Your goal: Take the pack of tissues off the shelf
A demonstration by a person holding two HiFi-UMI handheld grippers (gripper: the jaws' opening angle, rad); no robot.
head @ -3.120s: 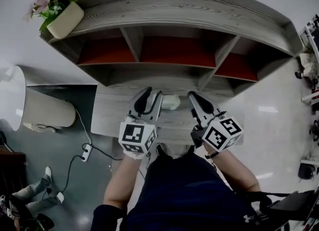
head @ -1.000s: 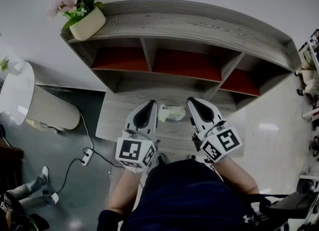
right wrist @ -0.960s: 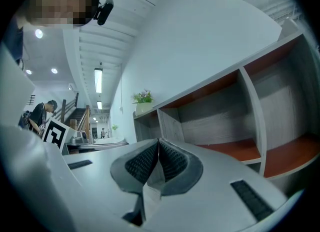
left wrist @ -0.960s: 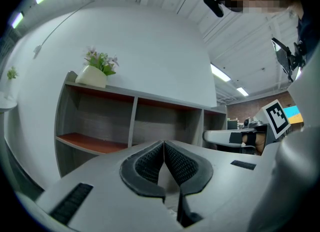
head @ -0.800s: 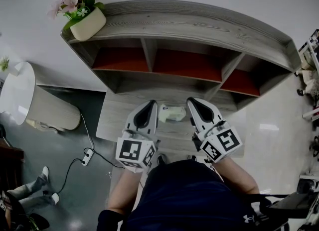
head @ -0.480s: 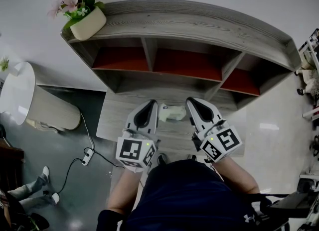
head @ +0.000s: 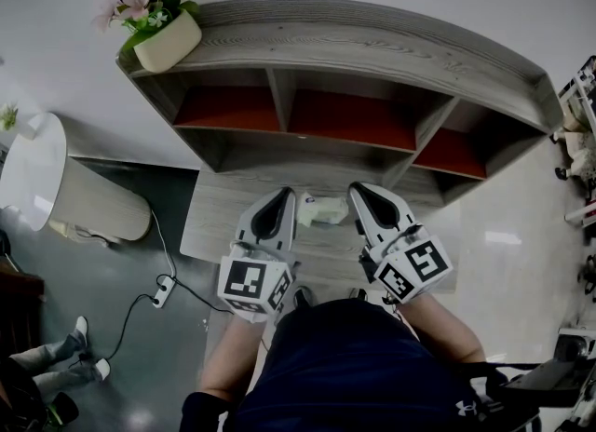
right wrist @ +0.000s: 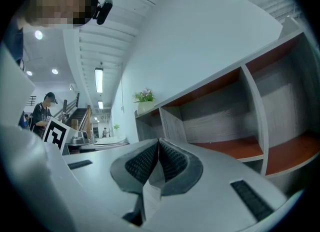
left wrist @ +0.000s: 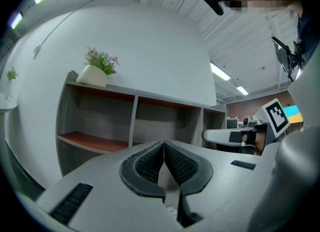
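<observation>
A small pale pack of tissues (head: 322, 209) lies on the low grey wooden board (head: 214, 221) that juts out in front of the shelf unit (head: 354, 48). It sits between my two grippers, close to both tips. In the head view my left gripper (head: 282, 194) is just left of the pack and my right gripper (head: 358, 188) just right of it. Both point level toward the shelf. In the left gripper view the left gripper (left wrist: 164, 143) has its ribbed pads together with nothing between them. The right gripper (right wrist: 159, 140) is the same in its own view. Neither gripper view shows the pack.
The shelf has three open compartments with red-brown boards (head: 349, 118). A flower pot (head: 166, 37) stands on its top left corner. A round white table (head: 33, 169) is at the left. On the floor lie a power strip and cable (head: 163, 286). A seated person's legs (head: 47, 357) are at bottom left.
Since the earliest frame the head view has shifted a little. Over the last second both grippers and the pack have kept still.
</observation>
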